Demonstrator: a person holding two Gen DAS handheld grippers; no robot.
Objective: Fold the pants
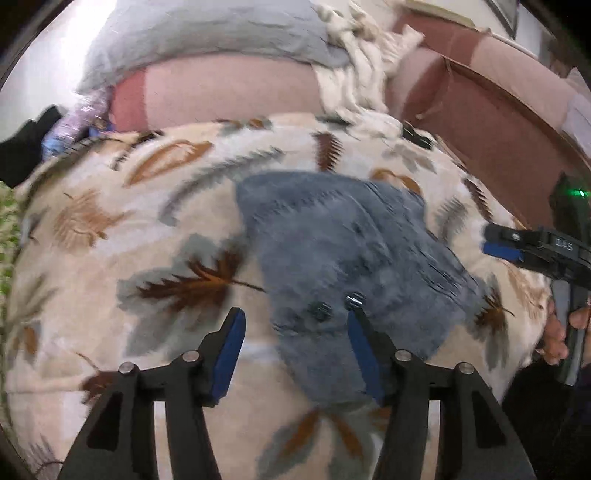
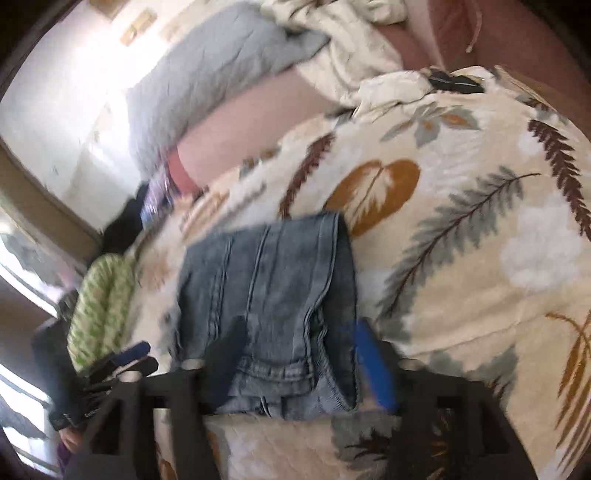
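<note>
The blue jeans [image 1: 354, 258] lie folded into a compact bundle on a cream bedspread with a leaf print [image 1: 110, 221]. My left gripper [image 1: 295, 314] is open just above the near edge of the jeans, holding nothing. In the right wrist view the jeans [image 2: 273, 288] lie flat with the waistband toward the camera. My right gripper [image 2: 299, 328] is open with its fingers wide over the waistband end, holding nothing. The right gripper also shows in the left wrist view [image 1: 506, 247] at the right edge, off the jeans. The left gripper shows at the lower left of the right wrist view [image 2: 136, 358].
A grey pillow [image 1: 207, 33] and a crumpled cream blanket [image 1: 362, 62] lie at the head of the bed. A green patterned cloth [image 2: 99, 306] lies at the bed's left edge. A black object [image 2: 454, 83] lies near the blanket. Pink headboard [image 1: 491, 99] at back right.
</note>
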